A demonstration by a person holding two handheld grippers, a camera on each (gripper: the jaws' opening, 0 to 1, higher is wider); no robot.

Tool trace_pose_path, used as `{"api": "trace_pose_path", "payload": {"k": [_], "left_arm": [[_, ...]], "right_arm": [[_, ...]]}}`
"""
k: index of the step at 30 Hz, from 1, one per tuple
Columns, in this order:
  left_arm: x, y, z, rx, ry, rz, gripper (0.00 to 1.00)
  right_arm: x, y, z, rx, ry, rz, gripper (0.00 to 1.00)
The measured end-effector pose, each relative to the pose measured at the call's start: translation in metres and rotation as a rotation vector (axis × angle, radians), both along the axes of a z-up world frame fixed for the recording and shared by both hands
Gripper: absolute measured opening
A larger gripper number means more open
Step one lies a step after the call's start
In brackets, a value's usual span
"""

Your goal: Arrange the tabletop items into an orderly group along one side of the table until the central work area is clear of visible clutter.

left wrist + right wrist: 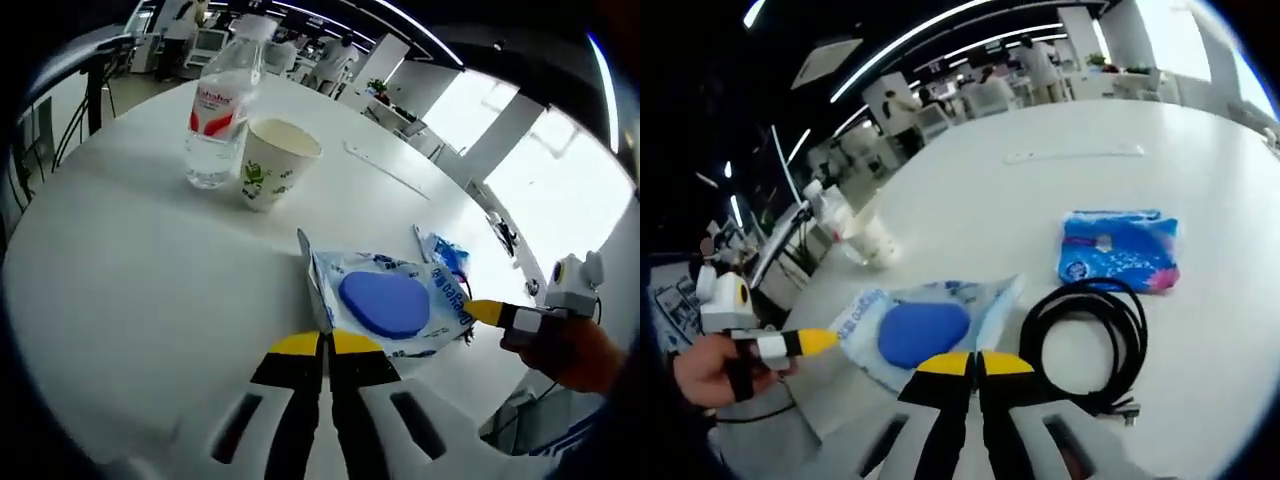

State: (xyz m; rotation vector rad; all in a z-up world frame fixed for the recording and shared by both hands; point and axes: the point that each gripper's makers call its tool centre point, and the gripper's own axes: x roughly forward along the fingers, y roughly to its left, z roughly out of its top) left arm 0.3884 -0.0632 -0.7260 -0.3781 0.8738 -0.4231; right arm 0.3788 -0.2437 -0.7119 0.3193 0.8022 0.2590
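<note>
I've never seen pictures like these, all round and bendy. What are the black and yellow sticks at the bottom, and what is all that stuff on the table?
The sticks are grabber tools. A person holds one in each hand, and each carries a little camera, so each picture looks along one tool. In the left gripper view, the left gripper has its jaws closed together, right at the edge of a plastic packet with a blue oval, perhaps pinching it. The right gripper looks closed too, hovering beside the same packet.

On the white table stand a water bottle and a paper cup. There is also a coiled black cable and a blue tissue pack.
</note>
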Motion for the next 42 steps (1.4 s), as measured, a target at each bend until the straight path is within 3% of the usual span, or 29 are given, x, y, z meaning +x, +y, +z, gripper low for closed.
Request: {"api": "trace_pose_path", "payload": {"k": [9,16,26,42], "left_arm": [[0.024,-0.009,0.001,-0.021,-0.007,0.002,0.00],[0.049,-0.017,-0.001,-0.043,0.003,0.009,0.00],[0.081,-0.021,-0.012,-0.077,0.030,0.074,0.00],[0.100,-0.018,-0.026,-0.089,0.058,0.134,0.00]], "right_arm": [[0.017,-0.009,-0.003,-0.003,0.004,-0.007,0.00],[0.046,-0.017,-0.003,-0.027,-0.007,0.007,0.00],[0.072,-0.023,-0.011,-0.026,0.006,-0.001,0.00],[0.096,-0.027,-0.027,-0.003,0.022,0.005,0.00]]}}
